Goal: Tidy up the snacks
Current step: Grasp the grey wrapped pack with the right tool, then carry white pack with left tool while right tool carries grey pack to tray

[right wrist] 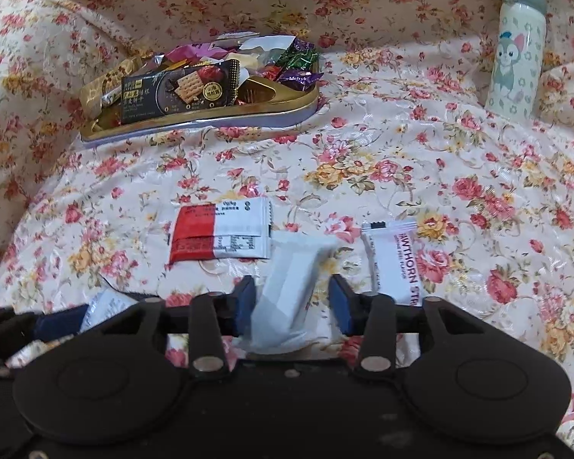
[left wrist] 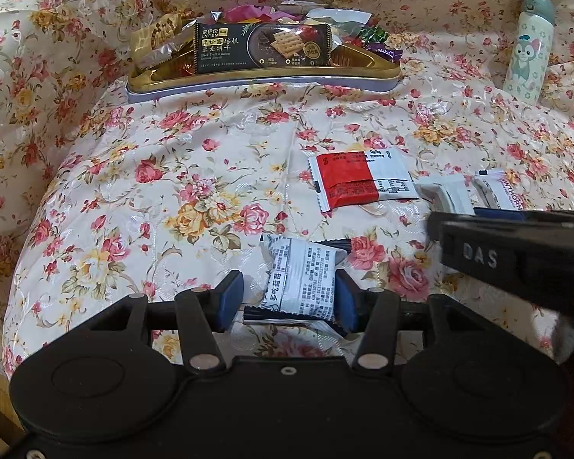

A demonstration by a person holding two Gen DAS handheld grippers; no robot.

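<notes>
A gold tray (left wrist: 260, 78) at the back holds several snacks, with a black cracker pack (left wrist: 262, 48) on top; the tray also shows in the right wrist view (right wrist: 195, 124). My left gripper (left wrist: 287, 298) is open with its pads on either side of a white printed snack packet (left wrist: 298, 279), with small gaps. My right gripper (right wrist: 292, 302) is open around a plain white packet (right wrist: 291, 290). A red and white packet (left wrist: 361, 181) (right wrist: 220, 233) and a white hawthorn strip packet (right wrist: 398, 262) lie on the cloth.
A floral cloth (left wrist: 172, 176) covers the whole surface and rises at the back. A white cartoon bottle (left wrist: 530, 44) (right wrist: 516, 53) stands at the back right. My right gripper's body (left wrist: 516, 252) crosses the left wrist view at right.
</notes>
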